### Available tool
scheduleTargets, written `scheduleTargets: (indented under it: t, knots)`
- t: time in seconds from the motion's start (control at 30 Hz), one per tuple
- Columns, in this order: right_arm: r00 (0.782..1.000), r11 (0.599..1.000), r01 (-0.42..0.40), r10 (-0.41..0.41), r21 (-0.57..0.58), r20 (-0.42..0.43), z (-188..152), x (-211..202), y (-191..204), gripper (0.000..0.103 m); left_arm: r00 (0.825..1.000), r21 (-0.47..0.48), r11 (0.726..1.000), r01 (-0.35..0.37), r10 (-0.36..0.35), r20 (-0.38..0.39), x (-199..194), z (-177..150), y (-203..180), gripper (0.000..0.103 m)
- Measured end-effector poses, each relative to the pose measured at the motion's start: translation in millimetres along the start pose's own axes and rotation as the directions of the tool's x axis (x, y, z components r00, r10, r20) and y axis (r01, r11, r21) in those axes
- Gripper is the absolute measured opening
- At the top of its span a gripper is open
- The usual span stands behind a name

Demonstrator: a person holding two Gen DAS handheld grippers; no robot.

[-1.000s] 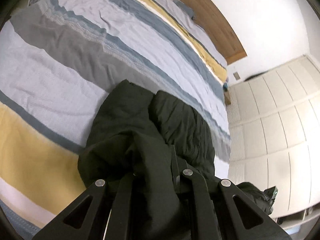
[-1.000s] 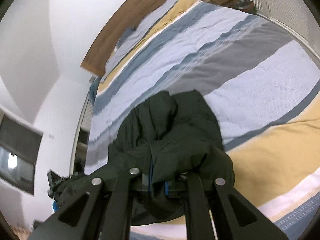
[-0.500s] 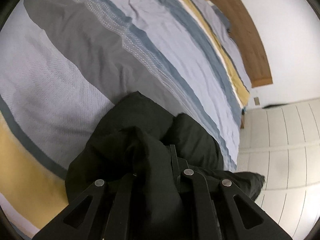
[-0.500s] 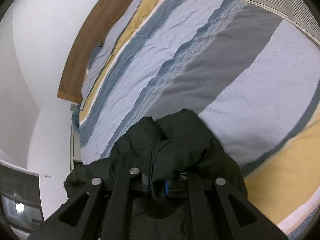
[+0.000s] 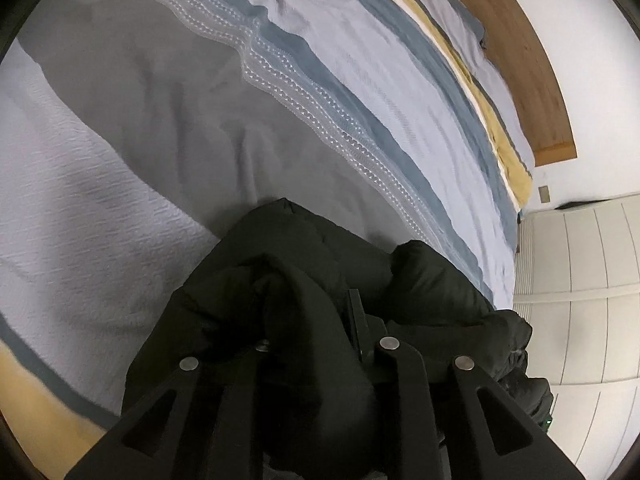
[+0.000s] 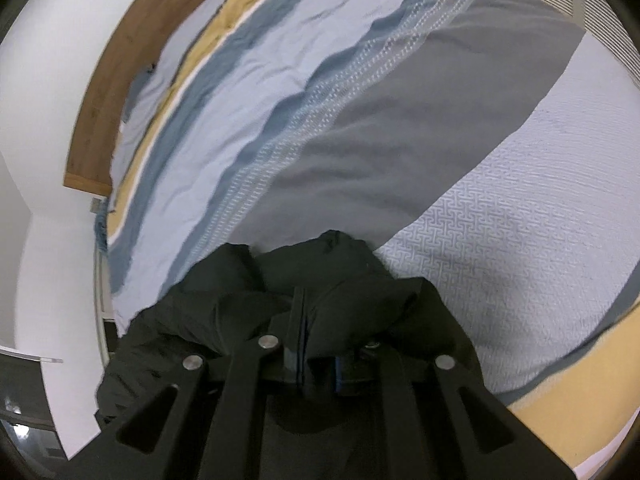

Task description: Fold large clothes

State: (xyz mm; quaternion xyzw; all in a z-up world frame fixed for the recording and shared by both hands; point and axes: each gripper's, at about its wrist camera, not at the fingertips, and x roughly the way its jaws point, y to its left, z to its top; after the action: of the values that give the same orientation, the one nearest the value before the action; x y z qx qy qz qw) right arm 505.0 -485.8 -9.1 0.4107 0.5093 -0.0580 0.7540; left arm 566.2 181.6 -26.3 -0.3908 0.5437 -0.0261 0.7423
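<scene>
I am starting on my left side, where my left gripper (image 5: pixel 312 344) is pinching a thick bunch of the dark jacket (image 5: pixel 304 264), with the cloth puffing up and hiding the tips of the tongs. The jacket is hanging over the striped bed cover (image 5: pixel 168 120), above the gray stripe and the pale stripe, and I cannot tell if its far end is touching the bed. Farther off I am seeing the brown headboard (image 5: pixel 532 80) and the white closet doors (image 5: pixel 580 288). Moving over to my right side, my right gripper (image 6: pixel 316 344) is also squeezing tight on a bunch of the same jacket (image 6: pixel 320 264), and more dark cloth is drooping off to the left past the edge of the bed cover (image 6: pixel 400 152). I think I am in the carrying step, bringing the jacket over the bed before any folding is happening. Next I think I need to lower both hands together, pull them apart so the jacket is spreading flat, and only then let go.
</scene>
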Motion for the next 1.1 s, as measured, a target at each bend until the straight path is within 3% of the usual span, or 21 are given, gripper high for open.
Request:
scheduleTargets:
  t: [0.03, 0.23, 0.37, 0.43, 0.5, 0.57, 0.7, 0.87, 1.1]
  knots:
    - [1.000, 1.000, 0.006, -0.006, 0.003, -0.007, 1.0, 5.9, -0.8, 0.011, 1.000, -0.007, 1.000, 0.001, -0.001, -0.004, 3.6, 1.4, 1.8, 0.020]
    - [0.999, 1.000, -0.005, 0.005, 0.020, -0.035, 5.1, 17.4, -2.1, 0.013, 1.000, -0.028, 1.000, 0.012, -0.012, -0.021, 10.3, 4.4, 5.5, 0.026]
    - [0.999, 1.000, -0.025, 0.025, 0.008, -0.041, 7.8, 10.0, -1.5, 0.017, 0.999, -0.031, 0.998, 0.055, -0.055, -0.003, -0.4, 6.5, -1.1, 0.053]
    - [0.998, 0.999, -0.049, 0.049, 0.012, -0.039, 10.1, 4.5, -1.5, 0.023, 0.997, -0.026, 0.997, 0.072, -0.072, 0.009, -6.5, 8.8, -6.5, 0.065]
    - [0.997, 0.997, -0.077, 0.077, 0.025, -0.030, 11.5, 1.3, -2.9, 0.042, 0.996, -0.028, 0.996, 0.083, -0.083, 0.022, -12.6, 12.1, -10.3, 0.074]
    - [0.994, 0.994, -0.106, 0.106, 0.040, -0.008, 14.7, -5.9, -1.5, 0.051, 0.995, -0.031, 0.995, 0.093, -0.091, 0.039, -19.5, 16.0, -13.4, 0.078]
    - [0.994, 0.994, -0.105, 0.105, 0.024, 0.005, 19.1, -17.0, 5.0, 0.056, 0.994, -0.020, 0.996, 0.088, -0.087, 0.061, -32.5, 21.4, -18.1, 0.079]
    - [0.988, 0.992, -0.129, 0.127, 0.018, 0.088, 30.5, -48.6, 7.8, 0.061, 0.993, 0.045, 0.997, 0.067, -0.071, 0.095, -51.8, 20.8, -30.4, 0.080]
    - [0.986, 0.986, -0.110, 0.124, -0.128, 0.112, 17.8, -87.1, 28.8, 0.061, 0.982, 0.108, 0.994, 0.023, -0.042, 0.183, -89.5, 14.4, -35.6, 0.088]
